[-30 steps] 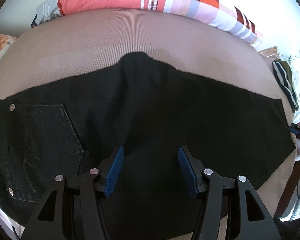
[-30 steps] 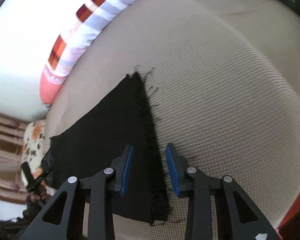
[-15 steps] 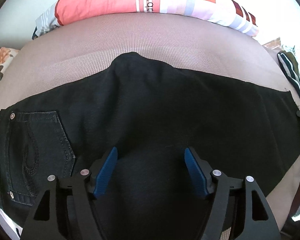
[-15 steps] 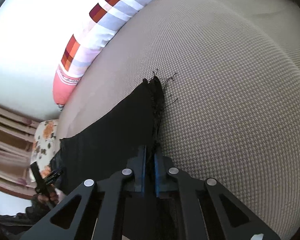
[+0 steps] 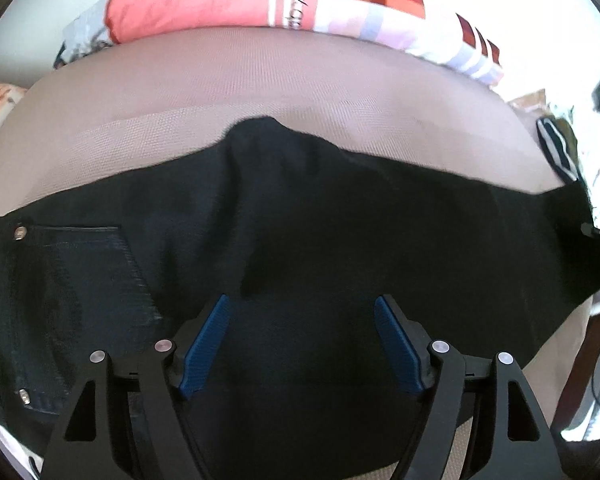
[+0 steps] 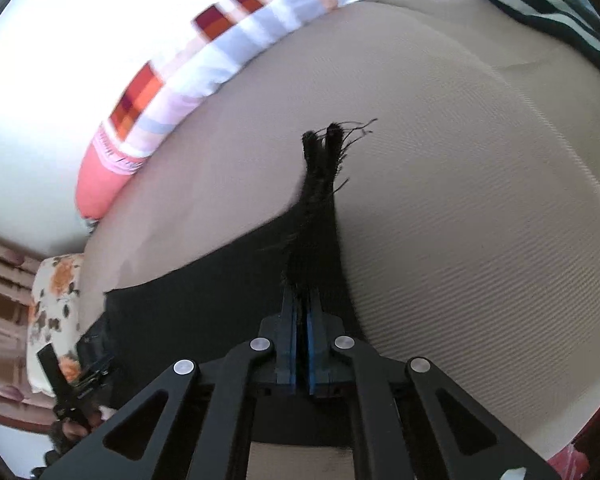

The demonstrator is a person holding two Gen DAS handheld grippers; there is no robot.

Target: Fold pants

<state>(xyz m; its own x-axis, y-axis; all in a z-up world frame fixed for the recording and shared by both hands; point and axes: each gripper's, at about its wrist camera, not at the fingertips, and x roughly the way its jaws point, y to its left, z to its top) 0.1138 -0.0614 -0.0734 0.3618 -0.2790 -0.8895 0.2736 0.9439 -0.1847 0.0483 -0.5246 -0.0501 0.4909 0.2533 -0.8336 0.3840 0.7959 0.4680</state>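
Black pants (image 5: 340, 240) lie lengthwise across the tan bed (image 5: 259, 92), already doubled leg on leg, the right gripper (image 6: 301, 312) pinching the frayed hem while the left gripper (image 5: 302, 344) opens empty above; cross-folding remains.

Black pants (image 5: 340, 232) flat across bed, frayed hem (image 6: 320, 184) lifted.
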